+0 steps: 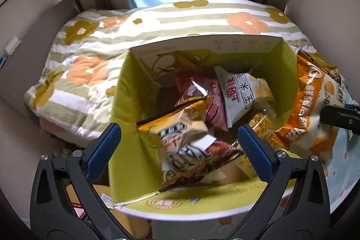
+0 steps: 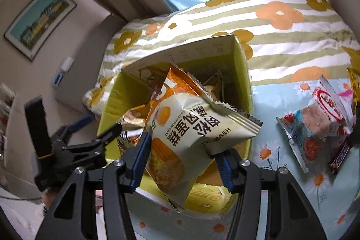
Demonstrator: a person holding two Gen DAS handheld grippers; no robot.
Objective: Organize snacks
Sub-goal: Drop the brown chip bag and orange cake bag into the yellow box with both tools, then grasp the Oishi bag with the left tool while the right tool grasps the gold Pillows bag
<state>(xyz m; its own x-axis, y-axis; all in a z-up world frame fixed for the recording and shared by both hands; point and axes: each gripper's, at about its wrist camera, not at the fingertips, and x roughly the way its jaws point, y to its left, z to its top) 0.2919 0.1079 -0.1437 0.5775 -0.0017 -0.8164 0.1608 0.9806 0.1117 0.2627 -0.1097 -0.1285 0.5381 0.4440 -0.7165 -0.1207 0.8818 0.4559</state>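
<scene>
Gripping cake packet over box, right gripper

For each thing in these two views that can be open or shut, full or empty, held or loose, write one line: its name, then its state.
Green box: open-topped, holding several snack packets.
Left hand-held gripper: open, above the box, gripping nothing.
Blurred noodle packet: loose between the left jaws, over the box.
Right hand-held gripper: shut on the cake packet.
Cake packet: sealed, held above the box.
Packets on the tablecloth: loose, outside the box.
</scene>
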